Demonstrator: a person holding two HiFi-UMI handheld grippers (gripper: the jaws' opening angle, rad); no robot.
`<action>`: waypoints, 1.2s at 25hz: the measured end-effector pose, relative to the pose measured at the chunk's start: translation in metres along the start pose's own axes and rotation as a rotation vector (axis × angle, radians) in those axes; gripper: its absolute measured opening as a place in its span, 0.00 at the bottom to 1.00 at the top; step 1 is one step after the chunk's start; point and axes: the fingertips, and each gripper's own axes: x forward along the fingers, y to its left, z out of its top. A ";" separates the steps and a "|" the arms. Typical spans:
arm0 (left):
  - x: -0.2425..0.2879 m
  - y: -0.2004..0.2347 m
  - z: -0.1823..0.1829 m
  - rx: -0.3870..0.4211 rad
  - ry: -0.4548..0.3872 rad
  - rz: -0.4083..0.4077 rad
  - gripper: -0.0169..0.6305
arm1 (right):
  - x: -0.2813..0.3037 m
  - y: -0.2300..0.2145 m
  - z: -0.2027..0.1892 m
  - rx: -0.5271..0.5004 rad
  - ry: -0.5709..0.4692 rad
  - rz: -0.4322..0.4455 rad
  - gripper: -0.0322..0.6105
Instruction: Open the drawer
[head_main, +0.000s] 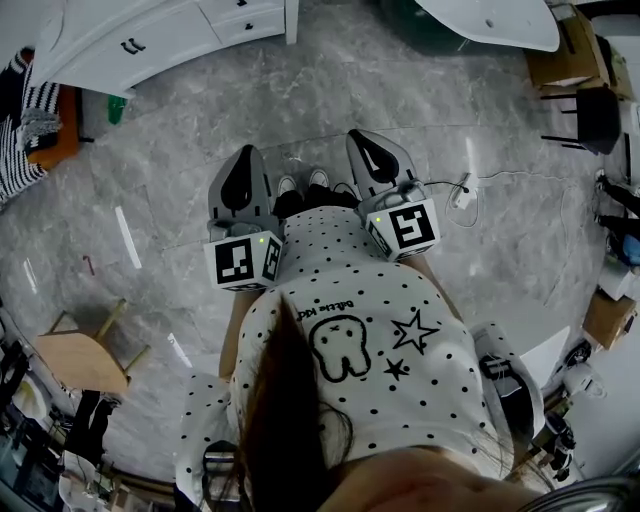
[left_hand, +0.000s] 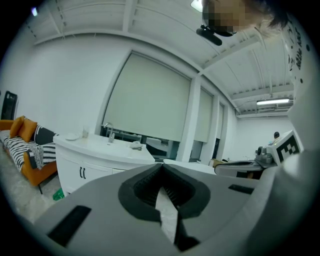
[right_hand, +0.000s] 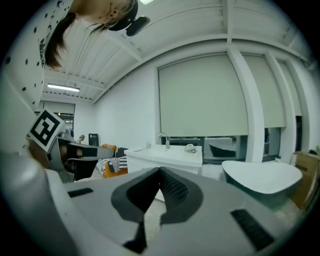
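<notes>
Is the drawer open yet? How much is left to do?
Not started. The drawers on the white cabinet look shut, across the floor. In hand: nothing; left gripper and right gripper have jaws together, empty, close to the person. Left: walk over, grip a handle, pull.

**Drawers shut in the white cabinet, far corner of the room**

Two drawers sit one above the other in a white cabinet (head_main: 160, 45) at the top left of the head view, well apart from the person. The upper drawer (head_main: 228, 8) is cut by the picture's edge; the lower drawer (head_main: 262, 24) shows its full front. Each has a plain white front with a small dark handle (head_main: 245, 28) near the middle. Both fronts lie flush with the cabinet face, so both are closed. Beside them, to the left, is a wider door panel with a pair of dark handles (head_main: 133, 45). In the left gripper view the same cabinet (left_hand: 100, 167) stands upright under a white countertop (left_hand: 100, 145).
</notes>
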 end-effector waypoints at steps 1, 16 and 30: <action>-0.001 0.000 0.000 0.000 -0.002 0.003 0.03 | 0.000 0.000 0.000 -0.001 -0.002 0.002 0.07; 0.000 -0.019 -0.008 -0.012 -0.033 0.047 0.03 | -0.021 -0.033 -0.006 -0.011 -0.039 -0.028 0.07; 0.036 -0.020 -0.008 -0.044 0.006 0.049 0.03 | -0.009 -0.067 -0.019 0.035 -0.005 -0.073 0.07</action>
